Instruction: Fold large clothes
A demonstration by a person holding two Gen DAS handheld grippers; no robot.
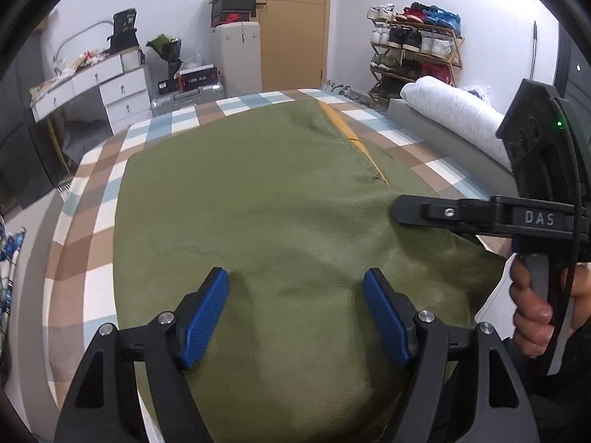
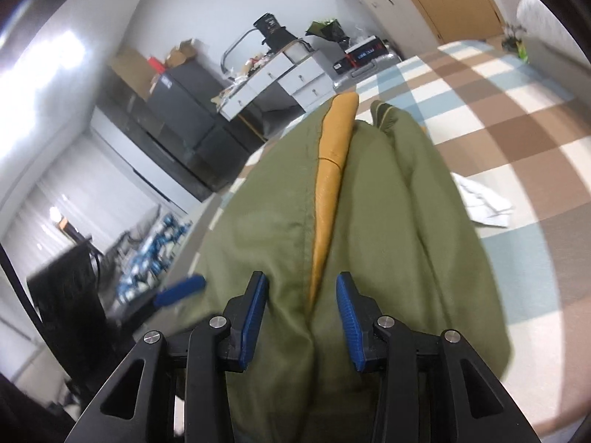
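Note:
A large olive-green garment [image 1: 280, 221] with a mustard-yellow strip [image 2: 328, 184] lies spread over the checked bedspread [image 1: 92, 243]. My left gripper [image 1: 295, 313] hovers over its near part, jaws wide open, with only flat cloth below the blue pads. My right gripper [image 2: 302, 317] is shut on a thick bunch of the green cloth beside the yellow strip, and folds run up into its jaws. In the left wrist view its upper finger [image 1: 402, 212] lies on the garment's right edge, held by a person's hand [image 1: 535, 306]. One left pad [image 2: 181, 289] shows in the right wrist view.
A rolled white blanket [image 1: 454, 118] lies along the bed's right side and a white paper [image 2: 484, 203] rests on the bedspread. Beyond the bed stand a white drawer desk [image 1: 110, 85], suitcases [image 1: 192, 96], a shoe rack [image 1: 417, 51] and a wooden door [image 1: 291, 26].

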